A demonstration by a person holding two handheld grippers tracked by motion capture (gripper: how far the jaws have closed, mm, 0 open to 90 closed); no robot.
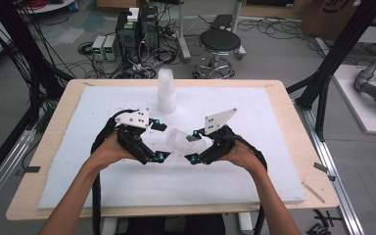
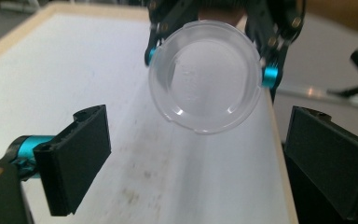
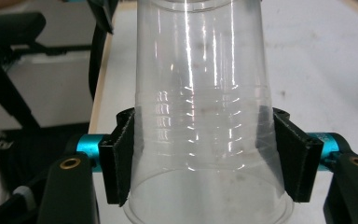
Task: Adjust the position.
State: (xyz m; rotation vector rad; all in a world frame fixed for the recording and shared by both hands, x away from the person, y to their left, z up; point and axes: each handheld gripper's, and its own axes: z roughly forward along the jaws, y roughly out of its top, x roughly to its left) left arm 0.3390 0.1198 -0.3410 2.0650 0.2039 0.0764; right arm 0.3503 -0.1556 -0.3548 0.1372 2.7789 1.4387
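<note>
A clear plastic cup [image 1: 178, 139] lies on its side in the air between my two grippers, just above the white foam sheet [image 1: 254, 166]. My right gripper [image 1: 195, 146] is shut on it; in the right gripper view its pads [image 3: 121, 158] press both sides of the cup [image 3: 205, 70] near the wide rim. The cup's narrow base points at my left gripper [image 1: 159, 139]. In the left gripper view the round base [image 2: 205, 84] faces the camera. The left gripper [image 2: 200, 140] stands open, with its black jaws wide apart and short of the cup.
A stack of clear cups [image 1: 166, 93] stands upright at the back middle of the sheet. The wooden table edge [image 1: 308, 147] frames the sheet. A stool [image 1: 219, 44] and computer cases [image 1: 137, 29] stand on the floor beyond the table.
</note>
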